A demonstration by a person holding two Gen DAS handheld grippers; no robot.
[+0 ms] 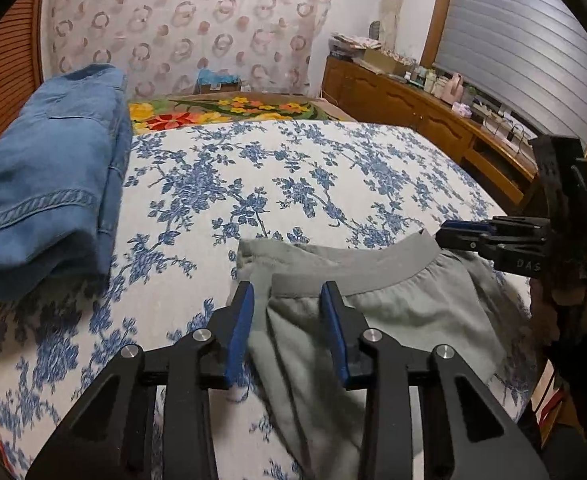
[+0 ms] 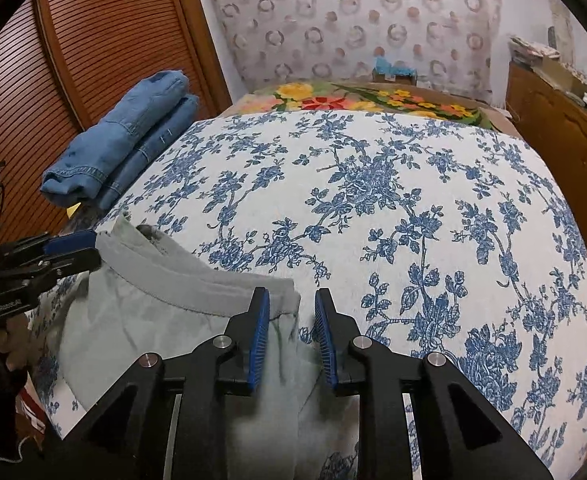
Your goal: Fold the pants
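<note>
Grey-green pants [image 1: 393,312] with an elastic waistband [image 1: 373,268] are lying at the near edge of a bed [image 1: 293,168] covered in a white spread printed with blue flowers. In the left wrist view they are sitting at about 5 o'clock; in the right wrist view they are sitting at about 8 o'clock.

The left claw [image 1: 287,300] is standing partly open at the waistband's left corner. Its blue pads [image 1: 239,332] are framing the bunched cloth with a gap on each side, so they are not pressing on it.

The right claw [image 2: 291,308] is also standing partly open at the waistband's opposite corner. The cloth is lying between its ribbed blue pads [image 2: 259,340]; whether the left pad is touching the fabric is unclear, and the right pad is standing apart from it.

Each claw is also showing in the other's view, reaching in sideways at the far end of the waistband.

Folded blue jeans [image 1: 49,184] are resting at the bed's left edge, at about 9 o'clock in the left view, well apart from the pants. A flowered blanket [image 1: 229,110] is lying across the far end of the bed at 12 o'clock. A wooden dresser [image 1: 425,108] crowded with small items is standing at 2 o'clock.
</note>
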